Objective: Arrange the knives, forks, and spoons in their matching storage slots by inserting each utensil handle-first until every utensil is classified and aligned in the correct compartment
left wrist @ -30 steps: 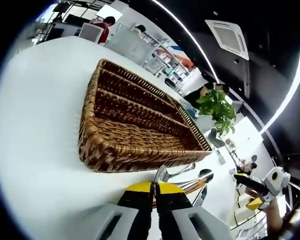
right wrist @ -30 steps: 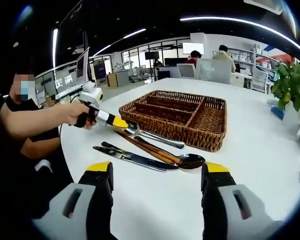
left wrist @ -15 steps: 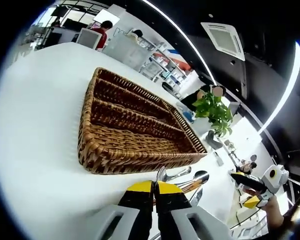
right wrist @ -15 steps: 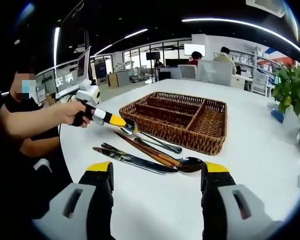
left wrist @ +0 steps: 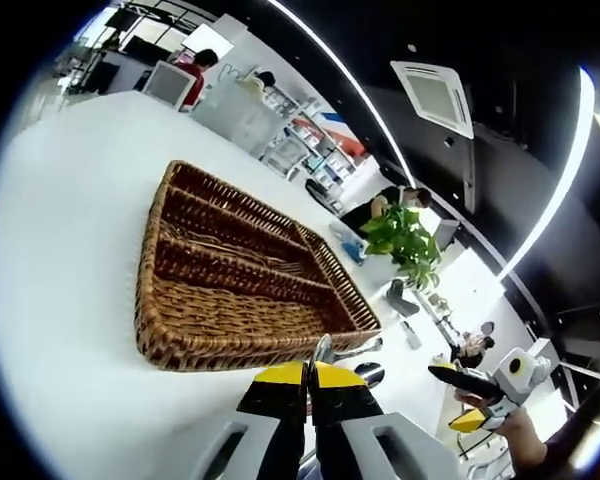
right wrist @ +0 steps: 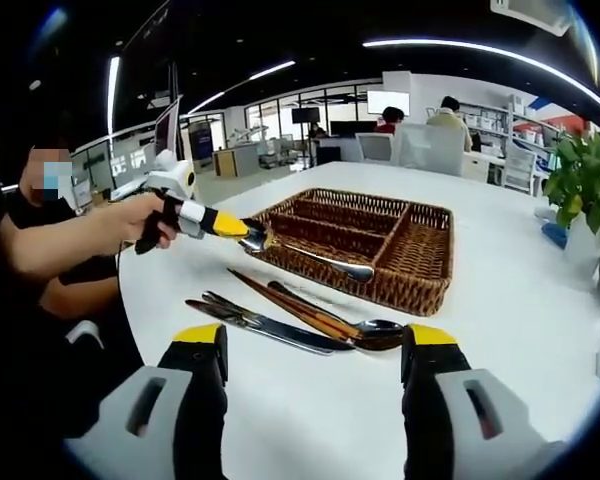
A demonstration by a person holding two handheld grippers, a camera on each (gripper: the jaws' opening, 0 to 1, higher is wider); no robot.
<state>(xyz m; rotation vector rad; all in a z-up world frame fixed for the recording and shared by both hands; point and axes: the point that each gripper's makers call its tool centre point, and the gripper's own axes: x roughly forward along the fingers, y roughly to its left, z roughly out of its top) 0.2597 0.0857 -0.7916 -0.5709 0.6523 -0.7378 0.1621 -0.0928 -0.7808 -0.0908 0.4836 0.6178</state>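
My left gripper (left wrist: pixel 309 372) is shut on the bowl end of a silver spoon (left wrist: pixel 346 349). In the right gripper view that left gripper (right wrist: pixel 238 229) holds the spoon (right wrist: pixel 315 258) off the table, its handle reaching over the near rim of the brown wicker basket (right wrist: pixel 417 283). The basket (left wrist: pixel 170 345) has long slots and one cross slot, all bare. On the white table (right wrist: pixel 520 300) in front of it lie a knife (right wrist: pixel 280 331), a dark fork (right wrist: pixel 221 299) and a wooden-handled spoon (right wrist: pixel 325 319). My right gripper (right wrist: pixel 318 345) stands open above the table; it shows too in the left gripper view (left wrist: pixel 458 400).
A potted green plant (right wrist: pixel 580 175) stands at the table's far right, also seen beyond the basket (left wrist: pixel 405 238). A person's arm (right wrist: pixel 70 240) reaches in from the left. Desks, chairs and seated people fill the room behind.
The left gripper has lifted the silver spoon off the table and swung its handle over the basket's near rim. The right gripper has stayed open and still.
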